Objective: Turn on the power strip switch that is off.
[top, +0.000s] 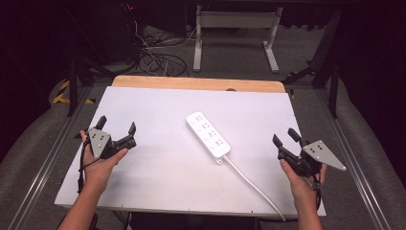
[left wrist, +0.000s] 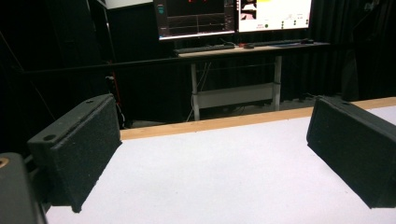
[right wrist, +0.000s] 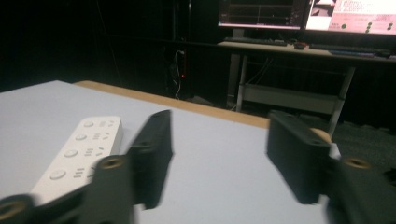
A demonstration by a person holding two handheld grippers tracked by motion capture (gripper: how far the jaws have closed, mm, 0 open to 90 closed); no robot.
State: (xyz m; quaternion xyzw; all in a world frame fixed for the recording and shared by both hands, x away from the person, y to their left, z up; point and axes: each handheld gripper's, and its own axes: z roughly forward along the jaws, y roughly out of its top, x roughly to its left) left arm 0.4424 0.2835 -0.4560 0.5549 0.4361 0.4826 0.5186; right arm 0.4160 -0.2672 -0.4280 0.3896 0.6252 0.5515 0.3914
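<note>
At the left of the high view, the left gripper (top: 116, 131) hovers low over the white table top (top: 158, 177), held in the person's left hand (top: 98, 165) with the forearm coming up from the lower left corner. Its jaws stand wide apart with nothing between them; in the left gripper view the two black pads (left wrist: 77, 154) frame only bare white surface and the wooden back edge (left wrist: 210, 125) of the table.

At the centre of the high view lies the white power strip (top: 208, 135), flat on the table and running diagonally from upper left to lower right, its white cable (top: 253, 184) trailing off toward the lower right edge. It looks like a rigid plastic bar, fairly light, with smooth and probably somewhat slippery sides. The best hold is likely across its narrow width near the middle, so it stays level; the stiff cable may tug at the tail end when it is lifted.

At the right of the high view, the right gripper (top: 286, 137) sits in the right hand (top: 301, 184), forearm rising from the bottom right, jaws pointing up-frame and slightly left. They are roughly half apart and grip nothing. In the right gripper view the strip (right wrist: 79, 154) lies at the lower left, outside the blurred jaws.
</note>
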